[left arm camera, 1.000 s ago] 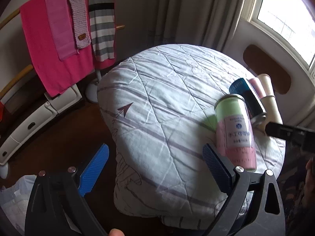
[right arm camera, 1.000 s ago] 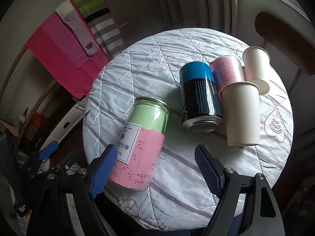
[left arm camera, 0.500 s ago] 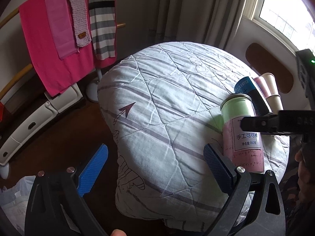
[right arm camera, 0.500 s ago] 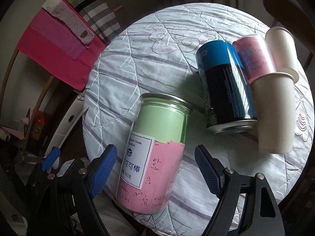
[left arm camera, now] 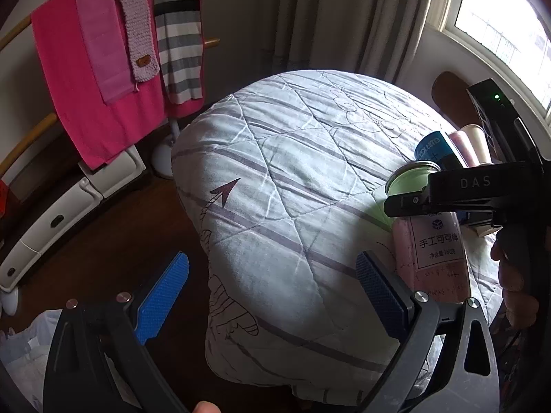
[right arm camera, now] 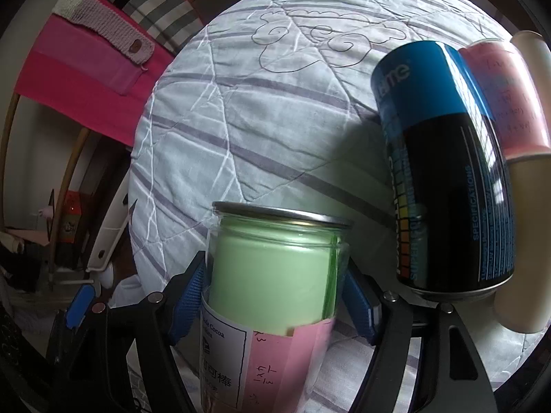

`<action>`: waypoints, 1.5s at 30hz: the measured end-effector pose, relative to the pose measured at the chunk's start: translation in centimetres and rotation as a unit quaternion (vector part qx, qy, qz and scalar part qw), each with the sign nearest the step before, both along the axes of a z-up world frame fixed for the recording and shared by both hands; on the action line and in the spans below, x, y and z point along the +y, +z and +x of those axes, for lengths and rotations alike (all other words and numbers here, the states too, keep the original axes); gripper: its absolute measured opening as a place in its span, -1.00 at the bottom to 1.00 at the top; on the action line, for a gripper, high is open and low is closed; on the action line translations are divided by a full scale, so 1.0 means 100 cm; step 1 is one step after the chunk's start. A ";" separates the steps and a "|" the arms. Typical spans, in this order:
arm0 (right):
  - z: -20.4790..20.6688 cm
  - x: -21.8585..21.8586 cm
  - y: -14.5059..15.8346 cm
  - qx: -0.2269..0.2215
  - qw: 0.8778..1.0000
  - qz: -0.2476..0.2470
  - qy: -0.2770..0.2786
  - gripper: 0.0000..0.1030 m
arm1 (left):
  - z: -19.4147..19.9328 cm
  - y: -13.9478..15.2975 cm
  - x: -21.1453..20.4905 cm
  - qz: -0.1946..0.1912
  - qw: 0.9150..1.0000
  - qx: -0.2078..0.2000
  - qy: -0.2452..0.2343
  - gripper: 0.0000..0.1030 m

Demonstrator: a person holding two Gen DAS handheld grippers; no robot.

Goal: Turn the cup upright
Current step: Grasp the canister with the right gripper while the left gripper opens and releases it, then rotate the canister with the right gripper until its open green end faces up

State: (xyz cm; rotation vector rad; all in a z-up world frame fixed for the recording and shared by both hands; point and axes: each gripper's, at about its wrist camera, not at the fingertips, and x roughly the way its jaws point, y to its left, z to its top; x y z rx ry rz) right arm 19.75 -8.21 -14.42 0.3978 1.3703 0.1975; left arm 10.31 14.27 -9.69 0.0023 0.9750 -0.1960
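A green and pink cup-shaped jar (right arm camera: pixel 275 296) with a metal rim and a white label stands on the round quilt-covered table (right arm camera: pixel 241 103). My right gripper (right arm camera: pixel 273 306) has its blue pads on both sides of the jar and is shut on it. The jar also shows in the left wrist view (left arm camera: pixel 430 237), with the right gripper's black body across it. My left gripper (left arm camera: pixel 272 296) is open and empty, low at the table's near edge.
A blue and black can (right arm camera: pixel 444 172), a pink cup (right arm camera: pixel 506 96) and two cream paper cups (right arm camera: pixel 523 241) stand close together to the right of the jar. Pink and striped cloths (left arm camera: pixel 103 69) hang on a rack beyond the table. A window (left arm camera: pixel 499 17) is at right.
My right gripper has moved down and forward onto the green and pink jar and closed its pads on it. The left gripper has barely moved.
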 end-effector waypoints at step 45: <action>-0.001 0.019 0.046 -0.146 0.987 -0.049 0.052 0.41 | -0.004 -0.007 -0.014 0.010 1.000 0.013 -0.007 0.93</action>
